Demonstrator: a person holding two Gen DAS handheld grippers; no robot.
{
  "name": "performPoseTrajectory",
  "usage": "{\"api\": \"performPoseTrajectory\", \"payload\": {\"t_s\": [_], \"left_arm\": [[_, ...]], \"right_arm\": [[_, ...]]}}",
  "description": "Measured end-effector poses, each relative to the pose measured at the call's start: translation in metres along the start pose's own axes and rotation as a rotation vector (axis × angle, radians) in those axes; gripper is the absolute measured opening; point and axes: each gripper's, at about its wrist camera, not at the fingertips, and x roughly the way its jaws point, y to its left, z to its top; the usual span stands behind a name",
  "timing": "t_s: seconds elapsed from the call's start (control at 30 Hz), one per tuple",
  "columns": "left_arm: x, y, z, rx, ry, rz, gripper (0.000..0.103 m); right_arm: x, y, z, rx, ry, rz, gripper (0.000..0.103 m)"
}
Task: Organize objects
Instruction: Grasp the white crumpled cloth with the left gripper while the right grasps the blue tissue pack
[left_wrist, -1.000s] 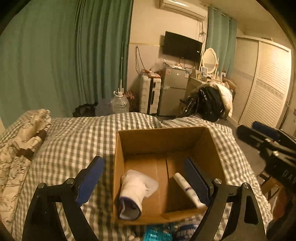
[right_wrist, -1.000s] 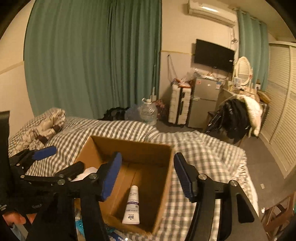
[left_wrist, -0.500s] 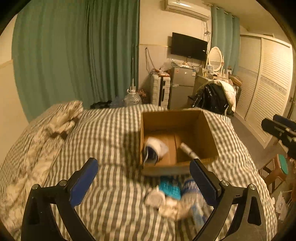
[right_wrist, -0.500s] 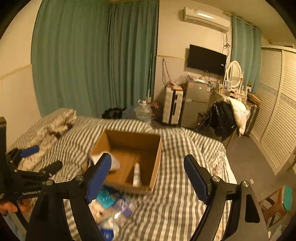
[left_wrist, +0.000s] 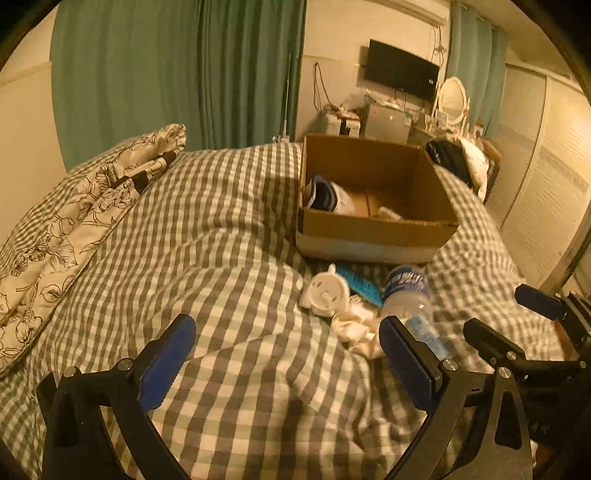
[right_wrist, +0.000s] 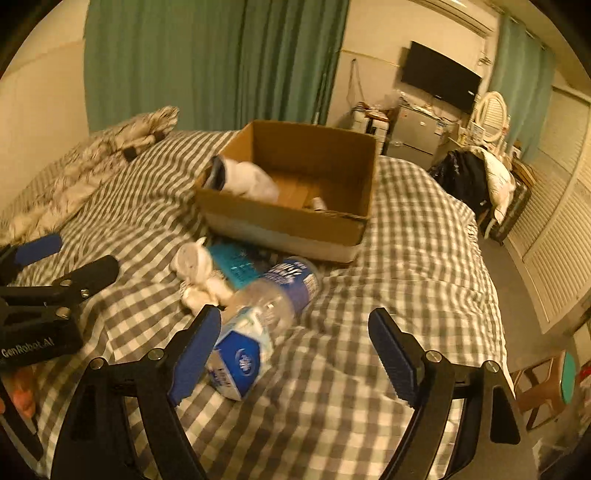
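An open cardboard box (left_wrist: 376, 236) (right_wrist: 280, 225) sits on the checked bed and holds a rolled white and dark sock (left_wrist: 325, 195) (right_wrist: 243, 177) and a white tube (left_wrist: 389, 213). In front of it lie a white plush toy (left_wrist: 327, 293) (right_wrist: 195, 266), a teal packet (left_wrist: 360, 286) (right_wrist: 236, 266), a clear plastic bottle (left_wrist: 410, 295) (right_wrist: 280, 291) and a blue and white tissue pack (right_wrist: 240, 360). My left gripper (left_wrist: 286, 360) is open and empty, low over the bedding. My right gripper (right_wrist: 295, 356) is open and empty, just before the tissue pack and bottle.
A floral pillow (left_wrist: 74, 218) lies at the bed's left. Green curtains (left_wrist: 177, 70) hang behind. A chair heaped with clothes (right_wrist: 476, 177) stands past the bed, with a small fridge (right_wrist: 417, 136), a wall TV and slatted wardrobe doors (right_wrist: 554, 229) at right.
Both grippers pulled back from over the box and dropped low toward the bedding. The loose items in front of the box came into view and now lie close to the fingers.
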Motion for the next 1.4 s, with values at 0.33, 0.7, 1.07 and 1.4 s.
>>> {"api": "performPoseTrajectory", "payload": {"t_s": [0.33, 0.7, 1.07, 1.4], "left_arm": [[0.022, 0.021, -0.010, -0.071, 0.071, -0.016, 0.102], [0.022, 0.012, -0.009, -0.039, 0.081, -0.012, 0.102], [0.047, -0.062, 0.002, 0.078, 0.138, -0.111, 0.101], [0.110, -0.098, -0.018, 0.137, 0.279, -0.087, 0.080]], "right_arm": [[0.041, 0.026, -0.013, -0.029, 0.137, 0.053, 0.082], [0.044, 0.027, -0.016, -0.038, 0.163, 0.087, 0.021], [0.009, -0.028, 0.008, 0.018, 0.042, 0.013, 0.021], [0.039, -0.057, -0.010, 0.083, 0.090, 0.075, 0.021]]}}
